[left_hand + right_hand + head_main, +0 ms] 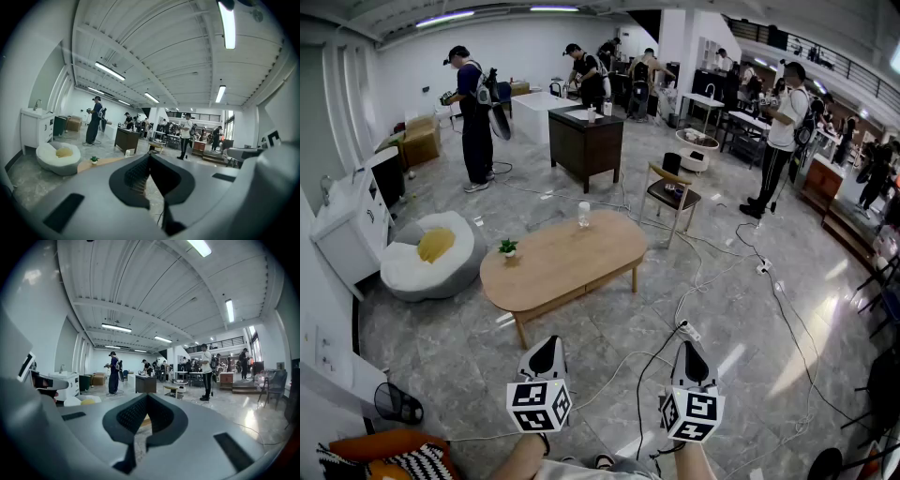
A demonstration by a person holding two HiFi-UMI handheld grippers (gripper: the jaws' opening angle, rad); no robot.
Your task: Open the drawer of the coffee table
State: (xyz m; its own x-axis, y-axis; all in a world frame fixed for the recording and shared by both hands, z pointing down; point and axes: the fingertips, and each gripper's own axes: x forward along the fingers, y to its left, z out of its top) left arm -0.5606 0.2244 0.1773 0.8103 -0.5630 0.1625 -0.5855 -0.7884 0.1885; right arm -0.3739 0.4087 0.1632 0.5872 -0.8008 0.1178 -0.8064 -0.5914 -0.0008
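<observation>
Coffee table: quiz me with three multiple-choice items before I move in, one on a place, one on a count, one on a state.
1. The potted plant stands on the coffee table: A near its left end; B at its centre; C at its right end.
2. Things on the tabletop: A one; B two; C four.
3. The drawer is: A pulled out; B closed; C removed.

A: in the head view the plant sits by the left end.
B: only the plant and a glass.
B: its front lies flush; left tongs and right tongs are shut, short of it.
</observation>
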